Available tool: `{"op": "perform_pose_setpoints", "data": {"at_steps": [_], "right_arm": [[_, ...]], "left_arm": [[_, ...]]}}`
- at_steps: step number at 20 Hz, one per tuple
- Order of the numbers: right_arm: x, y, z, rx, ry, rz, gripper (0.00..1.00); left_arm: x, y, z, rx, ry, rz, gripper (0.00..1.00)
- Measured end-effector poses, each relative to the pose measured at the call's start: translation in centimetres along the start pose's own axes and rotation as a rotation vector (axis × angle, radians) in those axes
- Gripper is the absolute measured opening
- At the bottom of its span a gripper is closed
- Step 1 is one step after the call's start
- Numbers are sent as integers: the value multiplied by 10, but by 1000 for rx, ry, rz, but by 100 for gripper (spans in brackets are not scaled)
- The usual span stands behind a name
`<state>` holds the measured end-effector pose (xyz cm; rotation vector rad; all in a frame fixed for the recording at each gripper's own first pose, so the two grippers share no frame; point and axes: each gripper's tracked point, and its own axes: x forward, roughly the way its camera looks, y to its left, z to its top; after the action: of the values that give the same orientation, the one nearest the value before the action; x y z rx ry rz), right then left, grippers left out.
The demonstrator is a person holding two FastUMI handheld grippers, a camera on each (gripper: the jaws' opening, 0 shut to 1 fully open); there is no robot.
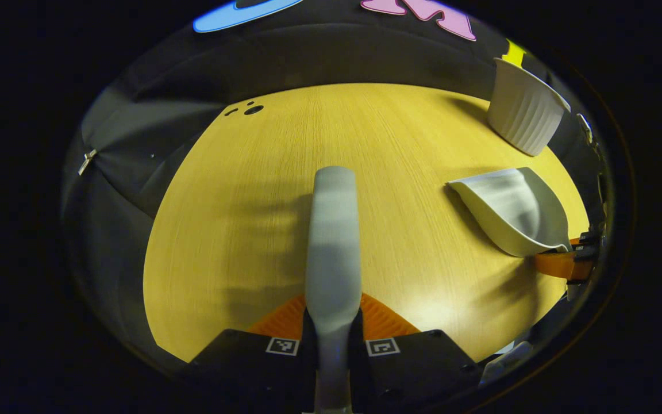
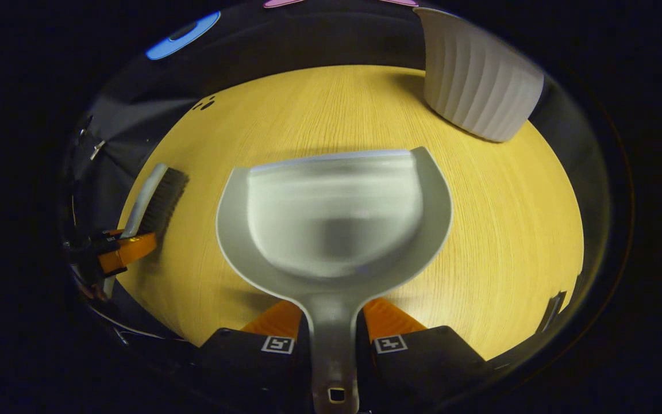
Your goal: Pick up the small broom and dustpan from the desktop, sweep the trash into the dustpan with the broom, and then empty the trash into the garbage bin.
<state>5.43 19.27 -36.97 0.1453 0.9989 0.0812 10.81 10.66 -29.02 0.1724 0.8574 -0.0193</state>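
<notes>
My left gripper (image 1: pixel 334 322) is shut on the grey broom (image 1: pixel 334 241), whose back runs straight out over the wooden table (image 1: pixel 239 230). In the right gripper view the broom (image 2: pixel 156 198) shows dark bristles at the left, held by the left gripper (image 2: pixel 118 250). The handle of the pale grey dustpan (image 2: pixel 337 213) sits between the fingers of my shut right gripper (image 2: pixel 334 325), its mouth facing away. I see no trash in its scoop. From the left gripper view the dustpan (image 1: pixel 515 213) is at the right, with the right gripper (image 1: pixel 566 264) behind it.
A white ribbed garbage bin (image 2: pixel 480 75) stands at the table's far right corner, also the bin (image 1: pixel 523 109) in the left gripper view. Small dark specks (image 1: pixel 247 109) lie near the table's far left edge. Black cloth walls surround the table.
</notes>
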Motion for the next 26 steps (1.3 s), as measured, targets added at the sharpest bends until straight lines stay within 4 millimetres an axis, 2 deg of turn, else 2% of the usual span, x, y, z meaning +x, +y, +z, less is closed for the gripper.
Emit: {"op": "perform_pose_setpoints", "data": {"at_steps": [2, 3, 4, 5, 6, 10, 11, 12, 13, 14, 15, 16, 17, 20, 24, 26], "right_arm": [[1, 2, -4, -10, 10, 7, 40], [2, 3, -5, -3, 21, 18, 36], [1, 5, -8, 6, 36, 31, 41], [0, 5, -8, 13, 46, 39, 36], [-1, 6, -9, 15, 56, 47, 37], [-1, 7, -8, 20, 88, 76, 38], [0, 9, -8, 23, 96, 90, 41], [-2, 8, -5, 29, 98, 92, 45], [-4, 9, -1, 37, 90, 97, 58], [-7, 11, 2, 45, 83, 99, 62], [-12, 12, 4, 52, 79, 100, 100], [-14, 12, 7, 54, 65, 101, 100], [-20, 11, 10, 49, 45, 97, 99], [-47, 7, 22, 19, -44, 73, 99], [-102, 10, 52, 3, -233, 48, 99], [-134, 17, 73, 25, -357, 57, 99]], "left_arm": [[4, -3, -1, 2, 17, 18, 27], [3, -5, -2, 2, 25, 20, 30], [3, -5, -3, 5, 33, 26, 28], [3, -5, -4, 8, 41, 33, 31], [4, -6, -4, 6, 49, 39, 29], [0, -15, 3, -24, 45, 23, 39], [-3, -17, 7, -38, 35, 19, 53], [-7, -18, 11, -53, 23, 10, 58], [-13, -21, 15, -69, 11, 3, 71], [-19, -23, 21, -83, -9, -6, 84], [-27, -23, 24, -97, -27, -8, 96], [-36, -24, 27, -108, -48, -14, 99], [-47, -24, 29, -117, -74, -19, 96], [-85, -24, 38, -133, -164, -39, 96], [-141, -18, 53, -144, -342, -44, 97], [-170, -23, 59, -106, -433, -39, 97]]}}
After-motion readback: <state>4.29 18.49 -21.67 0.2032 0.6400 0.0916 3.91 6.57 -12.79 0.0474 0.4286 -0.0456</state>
